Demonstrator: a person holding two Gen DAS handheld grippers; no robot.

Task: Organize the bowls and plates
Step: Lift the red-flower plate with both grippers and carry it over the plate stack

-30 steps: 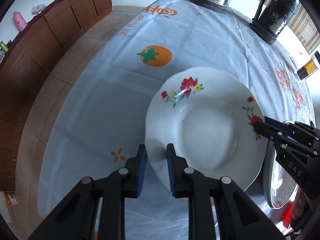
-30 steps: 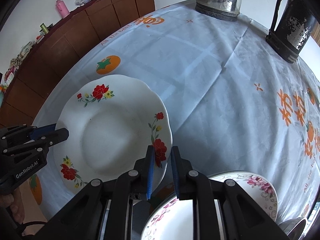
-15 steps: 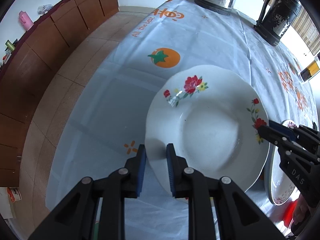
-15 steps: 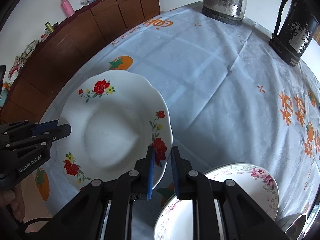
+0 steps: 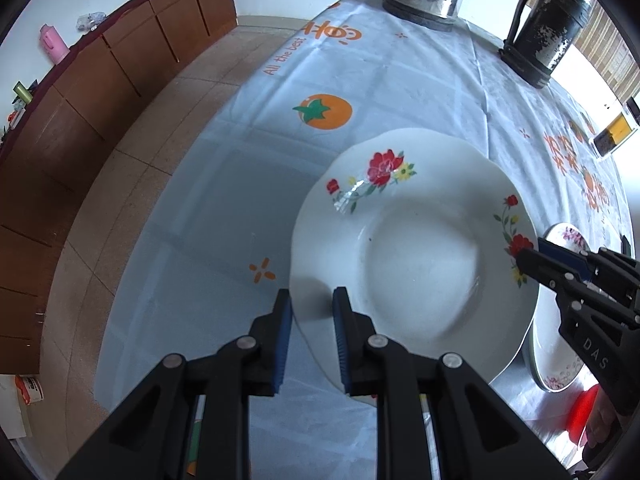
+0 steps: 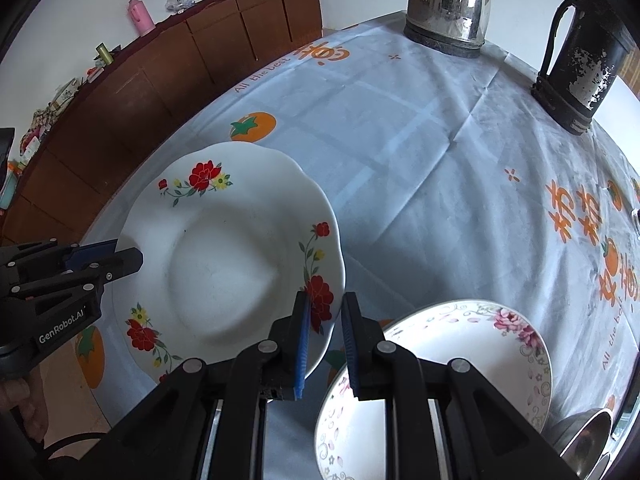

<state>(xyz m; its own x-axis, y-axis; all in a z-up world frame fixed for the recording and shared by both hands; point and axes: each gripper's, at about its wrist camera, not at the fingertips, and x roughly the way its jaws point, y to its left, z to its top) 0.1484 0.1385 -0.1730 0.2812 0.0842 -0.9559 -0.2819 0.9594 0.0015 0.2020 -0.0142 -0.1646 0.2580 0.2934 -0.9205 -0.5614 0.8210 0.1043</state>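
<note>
A white scalloped plate with red flowers (image 5: 416, 240) is held up above the blue tablecloth. My left gripper (image 5: 312, 304) is shut on its near-left rim. My right gripper (image 6: 324, 308) is shut on the opposite rim, by the big red flower; it also shows at the right of the left wrist view (image 5: 532, 256). The same plate fills the left of the right wrist view (image 6: 224, 256), where the left gripper (image 6: 124, 254) pinches its far edge. A second plate with pink flowers (image 6: 460, 368) lies below to the right, and its edge shows in the left wrist view (image 5: 560, 364).
A steel kettle (image 6: 448, 4) and a worn black jug (image 6: 580, 52) stand at the table's far side. A metal bowl (image 6: 588, 440) sits at the near right corner. A wooden sideboard (image 5: 100, 92) runs along the left wall past the tiled floor.
Both grippers have lifted the red-flower plate higher and drawn it back a little; the pink-flower plate shows more fully below the right gripper. Both grips are unchanged.
</note>
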